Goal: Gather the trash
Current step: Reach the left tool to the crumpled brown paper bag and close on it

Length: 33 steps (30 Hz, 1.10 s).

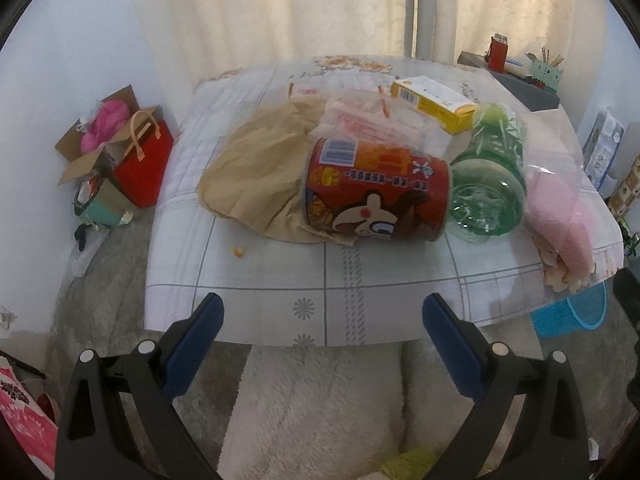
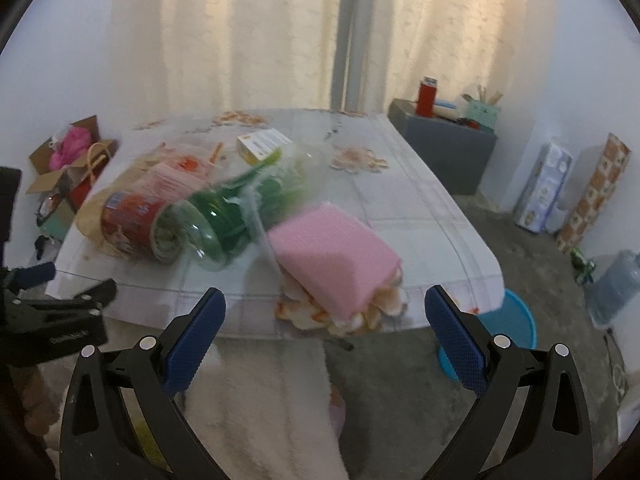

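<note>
A red snack can lies on its side on the table, beside a green plastic bottle that also lies flat. Behind them are a crumpled brown paper bag, clear plastic wrappers and a yellow carton. A folded pink cloth rests at the front right edge. My left gripper is open in front of the table edge, below the can. My right gripper is open just before the pink cloth.
A blue basket stands on the floor under the table's right corner. A red bag and an open cardboard box sit on the floor at left. A dark side table and boxes stand at right. A crumb lies on the tablecloth.
</note>
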Each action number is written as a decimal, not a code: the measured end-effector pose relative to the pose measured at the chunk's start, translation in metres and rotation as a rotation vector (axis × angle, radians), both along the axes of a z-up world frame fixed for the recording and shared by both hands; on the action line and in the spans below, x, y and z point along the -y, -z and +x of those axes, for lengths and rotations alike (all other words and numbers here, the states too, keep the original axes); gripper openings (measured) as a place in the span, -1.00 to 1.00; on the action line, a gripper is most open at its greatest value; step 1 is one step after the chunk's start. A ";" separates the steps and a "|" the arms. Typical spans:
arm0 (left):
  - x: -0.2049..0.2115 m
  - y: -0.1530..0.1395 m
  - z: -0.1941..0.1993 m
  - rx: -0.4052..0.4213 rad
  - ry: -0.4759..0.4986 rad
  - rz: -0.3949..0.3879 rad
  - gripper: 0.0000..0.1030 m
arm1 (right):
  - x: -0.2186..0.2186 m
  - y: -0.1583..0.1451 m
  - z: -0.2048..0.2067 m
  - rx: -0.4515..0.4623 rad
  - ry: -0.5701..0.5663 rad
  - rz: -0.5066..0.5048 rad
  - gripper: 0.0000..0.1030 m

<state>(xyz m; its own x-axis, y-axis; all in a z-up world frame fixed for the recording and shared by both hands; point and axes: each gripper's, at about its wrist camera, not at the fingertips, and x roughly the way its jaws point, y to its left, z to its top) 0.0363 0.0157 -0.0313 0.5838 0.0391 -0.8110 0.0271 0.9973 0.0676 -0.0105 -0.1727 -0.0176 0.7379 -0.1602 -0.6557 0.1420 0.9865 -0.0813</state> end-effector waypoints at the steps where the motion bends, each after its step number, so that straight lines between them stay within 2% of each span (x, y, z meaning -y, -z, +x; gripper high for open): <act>1: -0.002 0.000 0.001 -0.002 -0.004 -0.002 0.89 | -0.002 -0.002 0.003 -0.002 -0.011 0.002 0.85; 11: -0.017 0.008 0.010 -0.033 -0.035 -0.027 0.89 | -0.011 -0.010 0.023 0.004 -0.047 0.068 0.85; 18: -0.027 0.018 0.020 -0.073 -0.014 -0.094 0.89 | -0.010 -0.014 0.031 0.005 -0.024 0.073 0.85; 21: -0.029 0.019 0.023 -0.064 -0.005 -0.110 0.89 | -0.006 -0.017 0.031 0.020 -0.017 0.081 0.85; 26: -0.038 0.010 0.022 -0.041 0.029 -0.185 0.89 | 0.005 -0.017 0.029 0.029 -0.004 0.101 0.85; 33: -0.045 -0.012 0.007 0.019 0.020 -0.215 0.89 | 0.023 -0.016 0.022 0.028 -0.027 0.182 0.85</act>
